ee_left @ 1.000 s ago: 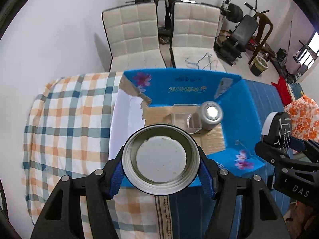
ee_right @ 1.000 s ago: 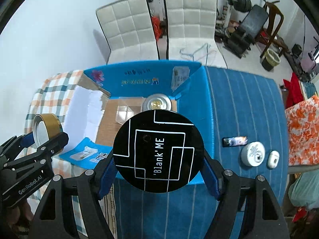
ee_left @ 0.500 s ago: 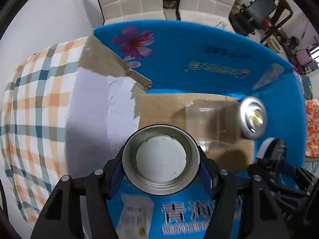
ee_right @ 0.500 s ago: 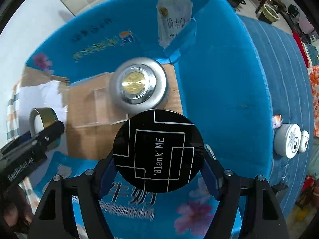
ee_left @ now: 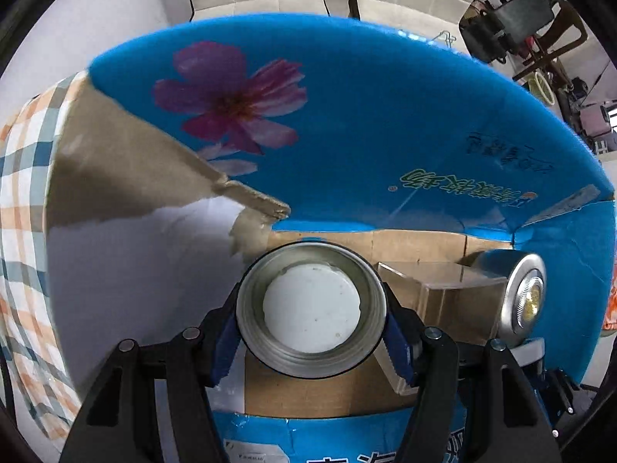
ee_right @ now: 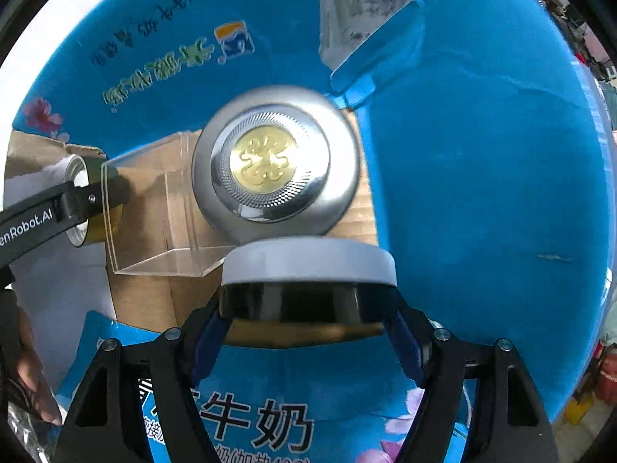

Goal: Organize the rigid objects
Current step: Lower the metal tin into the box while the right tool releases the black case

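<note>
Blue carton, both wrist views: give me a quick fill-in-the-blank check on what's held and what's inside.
1. The left gripper is shut on an open metal ____.
2. The right gripper holds a black and white ____.
3. Beside the silver jar in the blue carton stands a clear ____ box.

Missing words: tin; jar; plastic

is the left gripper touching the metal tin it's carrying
Touching. The left wrist view shows the left gripper with both blue finger pads pressed against opposite sides of the round metal tin, no gap on either side.
</note>
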### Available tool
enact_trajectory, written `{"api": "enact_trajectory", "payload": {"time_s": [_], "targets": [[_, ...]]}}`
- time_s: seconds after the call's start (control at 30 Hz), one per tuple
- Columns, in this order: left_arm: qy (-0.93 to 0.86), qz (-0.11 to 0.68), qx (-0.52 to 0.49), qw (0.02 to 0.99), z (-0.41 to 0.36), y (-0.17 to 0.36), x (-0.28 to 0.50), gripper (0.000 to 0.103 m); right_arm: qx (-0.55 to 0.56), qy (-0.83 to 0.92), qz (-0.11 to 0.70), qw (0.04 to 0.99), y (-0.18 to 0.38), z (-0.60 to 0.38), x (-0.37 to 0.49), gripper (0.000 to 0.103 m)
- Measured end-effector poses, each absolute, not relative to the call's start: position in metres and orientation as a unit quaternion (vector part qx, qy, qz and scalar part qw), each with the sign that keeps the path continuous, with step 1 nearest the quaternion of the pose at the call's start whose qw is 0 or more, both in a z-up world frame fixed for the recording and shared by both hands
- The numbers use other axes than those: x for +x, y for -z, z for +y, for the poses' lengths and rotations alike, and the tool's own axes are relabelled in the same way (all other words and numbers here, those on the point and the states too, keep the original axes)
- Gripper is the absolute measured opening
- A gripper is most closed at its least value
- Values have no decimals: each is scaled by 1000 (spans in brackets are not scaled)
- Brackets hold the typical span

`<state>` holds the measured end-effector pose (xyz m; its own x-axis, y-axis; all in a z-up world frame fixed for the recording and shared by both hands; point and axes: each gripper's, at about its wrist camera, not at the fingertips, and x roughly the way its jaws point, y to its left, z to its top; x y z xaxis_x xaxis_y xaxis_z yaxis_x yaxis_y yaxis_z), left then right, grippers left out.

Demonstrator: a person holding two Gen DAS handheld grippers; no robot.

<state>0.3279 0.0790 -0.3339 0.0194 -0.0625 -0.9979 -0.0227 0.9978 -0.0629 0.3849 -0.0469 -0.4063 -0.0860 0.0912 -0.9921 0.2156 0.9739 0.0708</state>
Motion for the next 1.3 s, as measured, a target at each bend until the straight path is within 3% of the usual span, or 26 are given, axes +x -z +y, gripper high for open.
{"api": "enact_trajectory", "payload": {"time_s": [0.3,0.57,0.87,1.07,1.1,1.13,1.3], "targets": [[15,714,-5,700,80,340,318,62,77,38,754,651,421,-40,392,79],[18,719,6,694,74,341,333,63,70,28,755,651,424,-15,391,98],[23,704,4,710,65,330,329,68,65,32,751,656,416,-9,387,103],[26,681,14,732,62,307,314,85,51,37,741,669,397,-10,375,103],[20,676,20,736,63,303,312,100,45,39,738,672,393,-9,373,103],[16,671,23,741,64,300,309,103,40,39,734,677,389,-8,371,103],[18,657,-6,753,85,281,292,103,35,39,723,688,369,-9,365,103]]}}
